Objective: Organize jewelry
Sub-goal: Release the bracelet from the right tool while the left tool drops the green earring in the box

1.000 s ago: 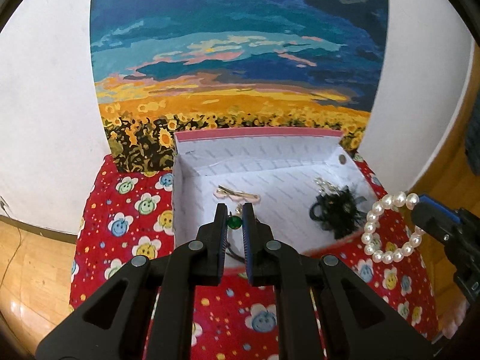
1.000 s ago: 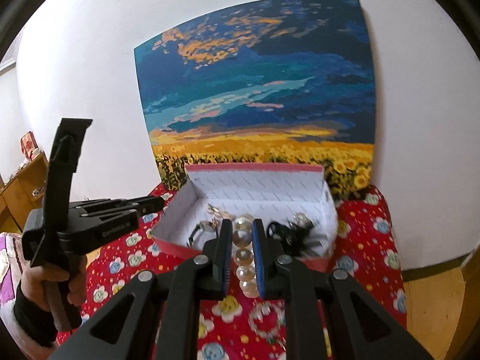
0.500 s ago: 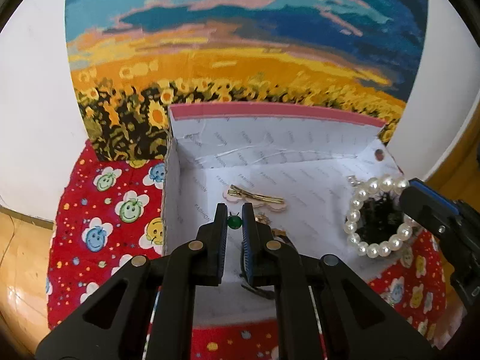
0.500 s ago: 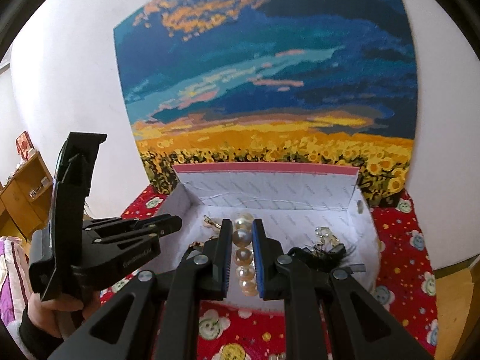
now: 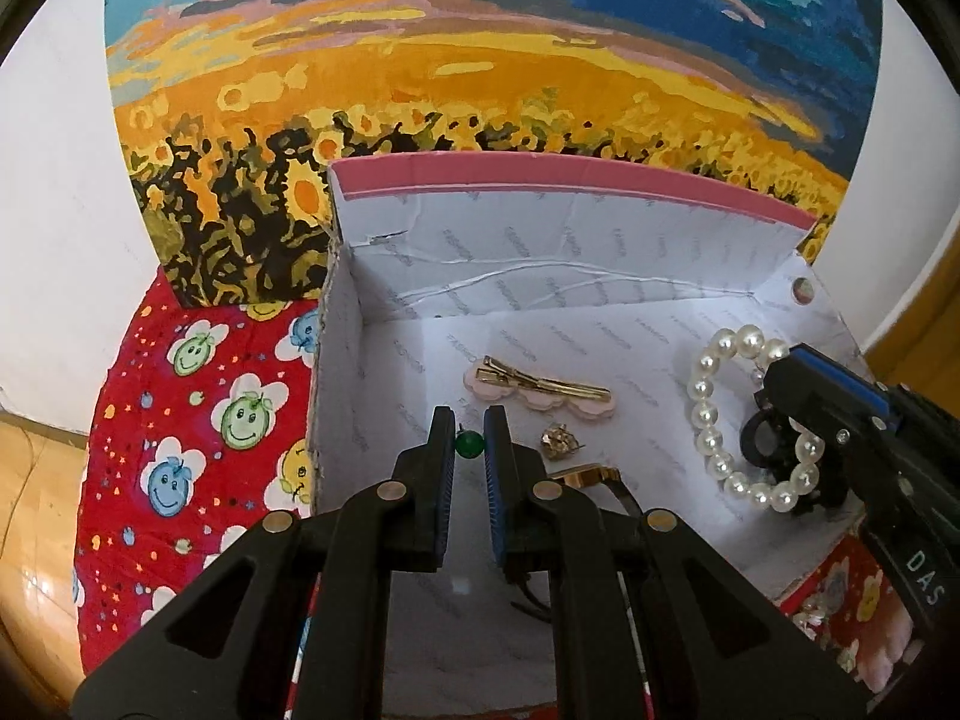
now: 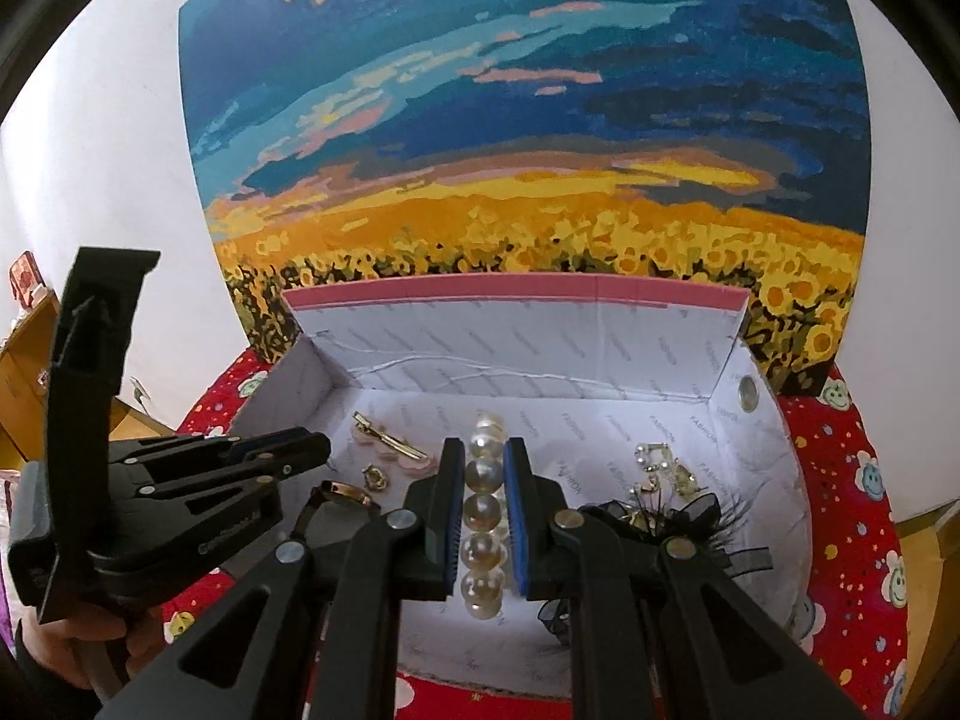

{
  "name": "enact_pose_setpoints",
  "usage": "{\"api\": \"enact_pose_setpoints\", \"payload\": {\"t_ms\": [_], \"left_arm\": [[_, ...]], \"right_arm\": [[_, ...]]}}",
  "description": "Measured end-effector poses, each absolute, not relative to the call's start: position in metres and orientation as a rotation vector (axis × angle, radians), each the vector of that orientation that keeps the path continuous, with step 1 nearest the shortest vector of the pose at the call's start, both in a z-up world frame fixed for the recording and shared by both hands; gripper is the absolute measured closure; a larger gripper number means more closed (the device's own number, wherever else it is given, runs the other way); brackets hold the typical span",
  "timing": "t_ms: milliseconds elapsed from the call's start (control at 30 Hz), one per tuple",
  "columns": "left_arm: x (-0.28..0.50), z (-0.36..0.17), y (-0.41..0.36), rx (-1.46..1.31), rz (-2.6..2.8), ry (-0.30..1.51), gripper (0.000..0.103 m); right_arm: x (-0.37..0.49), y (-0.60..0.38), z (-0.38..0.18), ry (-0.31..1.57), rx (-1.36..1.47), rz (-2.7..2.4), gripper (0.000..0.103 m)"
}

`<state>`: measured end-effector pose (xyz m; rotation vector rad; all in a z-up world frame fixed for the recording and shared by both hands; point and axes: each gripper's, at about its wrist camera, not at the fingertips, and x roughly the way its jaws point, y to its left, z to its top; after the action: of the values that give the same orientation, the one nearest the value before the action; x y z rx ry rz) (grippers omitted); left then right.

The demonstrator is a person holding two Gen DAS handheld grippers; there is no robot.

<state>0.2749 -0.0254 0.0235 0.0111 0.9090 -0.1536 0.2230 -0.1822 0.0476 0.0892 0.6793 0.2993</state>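
An open white box with a pink rim stands on a red smiley cloth. My left gripper is shut on a small green bead piece and holds it over the box's left half. My right gripper is shut on a pearl bracelet and holds it over the box's right half. On the box floor lie a gold hair clip on pink backing, a small gold piece and a black bow.
A sunflower painting leans on the white wall right behind the box. The red cloth surrounds the box. More gold and pearl pieces lie in the box's right corner. Wooden floor shows at the left.
Both grippers have moved forward and down over the box, each still holding its piece. The box now fills more of both views.
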Motion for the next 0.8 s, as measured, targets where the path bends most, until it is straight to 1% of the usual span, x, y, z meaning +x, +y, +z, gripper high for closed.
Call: {"api": "enact_pose_setpoints", "payload": {"t_ms": [200,267,400,533,633,800], "left_arm": [[0.276,0.024,-0.025,0.015,-0.150,0.929,0.094],[0.276,0.024,-0.025,0.013,-0.151,0.937,0.094],[0.274,0.025,-0.025,0.010,-0.148,0.950,0.094],[0.268,0.026,-0.025,0.016,-0.147,0.957,0.094],[0.265,0.028,-0.025,0.016,-0.149,0.964,0.094],[0.256,0.034,-0.025,0.020,-0.142,0.964,0.093]], "right_arm": [[0.223,-0.183,0.046,0.685,0.109,0.302,0.087],[0.222,-0.184,0.047,0.686,0.118,0.305,0.082],[0.217,-0.186,0.051,0.675,0.119,0.306,0.077],[0.211,-0.187,0.057,0.663,0.122,0.308,0.065],[0.205,-0.188,0.062,0.651,0.116,0.306,0.059],[0.192,-0.189,0.071,0.632,0.109,0.301,0.054]]}}
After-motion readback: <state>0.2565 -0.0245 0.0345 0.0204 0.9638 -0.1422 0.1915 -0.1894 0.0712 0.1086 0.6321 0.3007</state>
